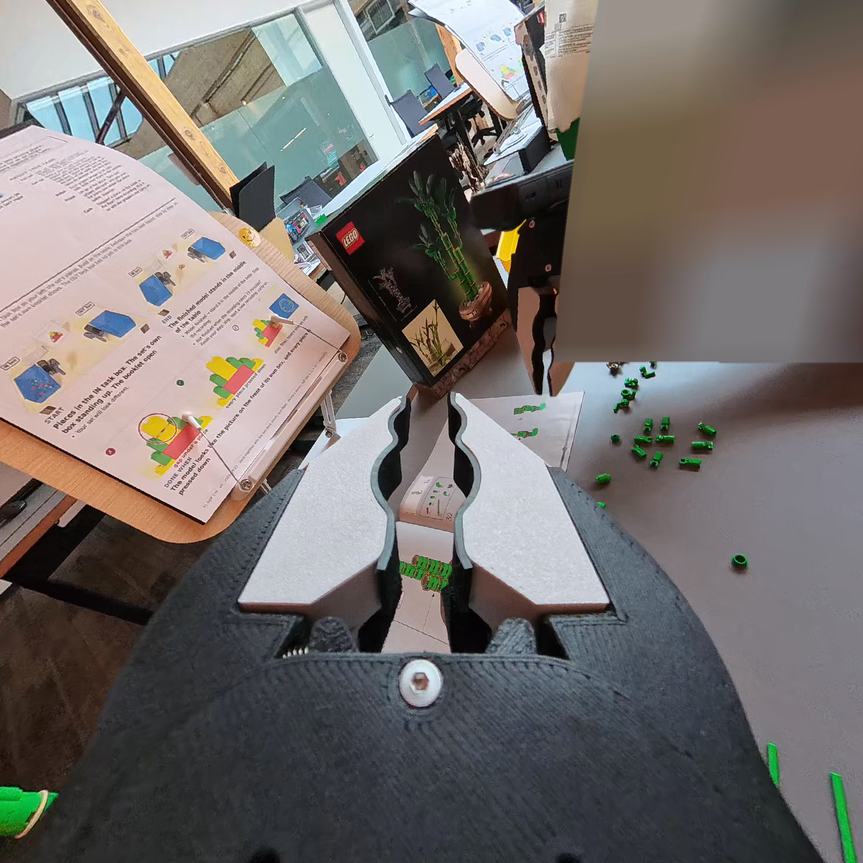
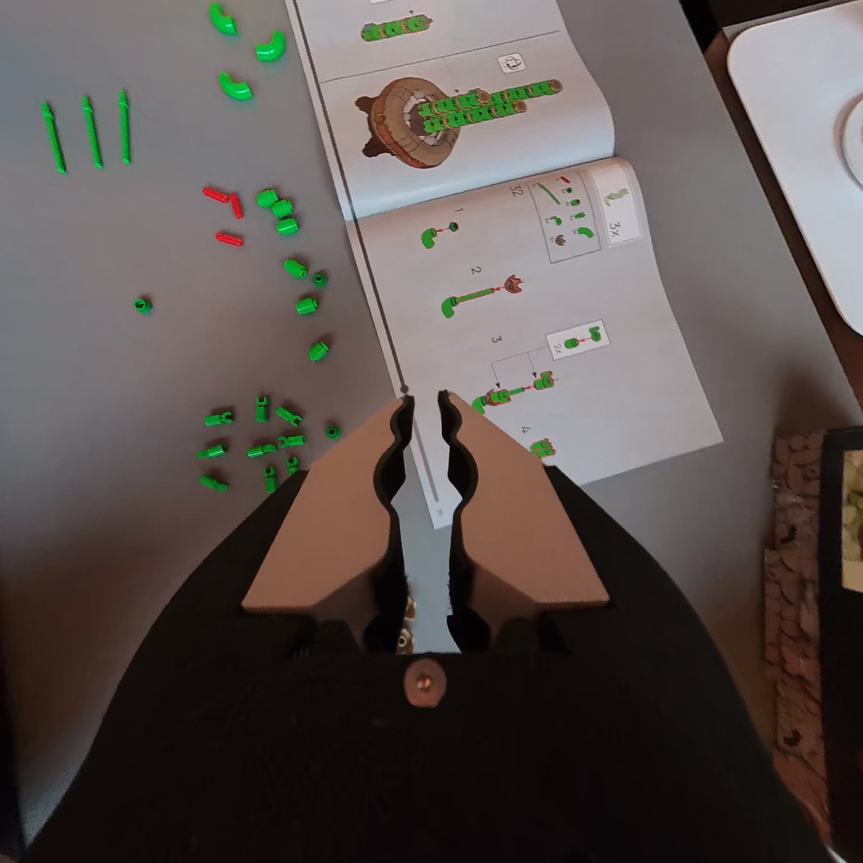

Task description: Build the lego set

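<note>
My left gripper [image 1: 428,400] is slightly open and empty, hovering over the open instruction booklet [image 1: 553,422]. My right gripper [image 2: 426,398] is also slightly open and empty, its tips over the booklet's [image 2: 513,303] left edge; it also shows in the left wrist view [image 1: 541,336], pointing down. Loose pieces lie on the grey table [image 2: 116,373] left of the booklet: three long green rods [image 2: 88,130], curved green pieces [image 2: 238,86], red pins [image 2: 224,196], short green cylinders [image 2: 280,210] and several green clip pieces [image 2: 261,448]. The clip pieces also show in the left wrist view [image 1: 663,436].
The black set box [image 1: 420,280] stands upright behind the booklet. A printed sheet on a wooden stand [image 1: 140,327] is at the left. A white tray [image 2: 794,140] lies beyond the booklet. A green object [image 1: 18,808] sits at the lower left. Spacing between my two grippers at the tips: around 25 cm.
</note>
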`<state>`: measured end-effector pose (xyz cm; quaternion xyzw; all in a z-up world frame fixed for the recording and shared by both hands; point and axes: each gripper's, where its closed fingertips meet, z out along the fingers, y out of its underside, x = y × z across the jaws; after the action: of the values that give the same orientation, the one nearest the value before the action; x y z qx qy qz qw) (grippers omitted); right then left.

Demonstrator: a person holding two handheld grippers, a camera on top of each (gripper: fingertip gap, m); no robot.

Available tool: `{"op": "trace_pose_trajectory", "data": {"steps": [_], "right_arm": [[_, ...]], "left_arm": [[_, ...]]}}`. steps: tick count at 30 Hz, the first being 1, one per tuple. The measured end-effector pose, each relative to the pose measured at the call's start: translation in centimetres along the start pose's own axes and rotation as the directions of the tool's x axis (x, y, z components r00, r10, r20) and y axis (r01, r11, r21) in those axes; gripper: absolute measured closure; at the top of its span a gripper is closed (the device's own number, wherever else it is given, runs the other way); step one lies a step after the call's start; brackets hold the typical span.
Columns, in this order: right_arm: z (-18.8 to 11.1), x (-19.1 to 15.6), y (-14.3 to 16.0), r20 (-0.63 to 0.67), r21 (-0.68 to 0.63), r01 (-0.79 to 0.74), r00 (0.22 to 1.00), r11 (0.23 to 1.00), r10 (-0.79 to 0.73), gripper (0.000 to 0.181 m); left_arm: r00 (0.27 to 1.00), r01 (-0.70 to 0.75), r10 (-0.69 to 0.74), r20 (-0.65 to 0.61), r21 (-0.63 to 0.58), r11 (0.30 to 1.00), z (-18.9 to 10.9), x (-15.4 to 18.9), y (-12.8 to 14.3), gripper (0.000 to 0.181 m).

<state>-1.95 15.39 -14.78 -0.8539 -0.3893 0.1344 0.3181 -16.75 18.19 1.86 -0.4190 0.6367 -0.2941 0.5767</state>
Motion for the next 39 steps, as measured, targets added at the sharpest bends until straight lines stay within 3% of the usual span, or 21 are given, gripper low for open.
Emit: {"op": "trace_pose_trajectory", "data": {"steps": [10, 16, 23, 31, 39], "right_arm": [[-1.6, 2.1, -2.1, -0.083, 0.142, -0.055, 0.994, 0.988, 0.067, 0.171], [2.0, -1.1, -5.1, 0.048, 0.189, -0.044, 0.998, 0.981, 0.035, 0.171], [7.9, -4.8, -4.6, 0.158, 0.056, 0.002, 0.987, 0.998, -0.011, 0.167], [9.1, -6.4, -3.9, 0.207, 0.011, 0.054, 0.977, 0.998, -0.055, 0.163], [9.8, -6.5, -3.0, 0.190, -0.047, 0.099, 0.978, 0.994, -0.088, 0.174]], "left_arm": [[1.000, -0.006, 0.006, 0.004, 0.004, 1.000, -0.3, -0.1, -0.4, 0.168], [1.000, -0.008, 0.008, -0.004, -0.001, 1.000, -0.2, 0.1, -0.3, 0.168], [1.000, -0.014, 0.013, -0.012, -0.015, 1.000, 0.0, 0.3, -0.1, 0.168], [1.000, -0.016, 0.016, -0.023, -0.023, 1.000, 0.2, 0.5, 0.1, 0.168], [0.999, -0.024, 0.023, -0.026, -0.030, 0.999, 0.2, 0.6, 0.2, 0.168]]}}
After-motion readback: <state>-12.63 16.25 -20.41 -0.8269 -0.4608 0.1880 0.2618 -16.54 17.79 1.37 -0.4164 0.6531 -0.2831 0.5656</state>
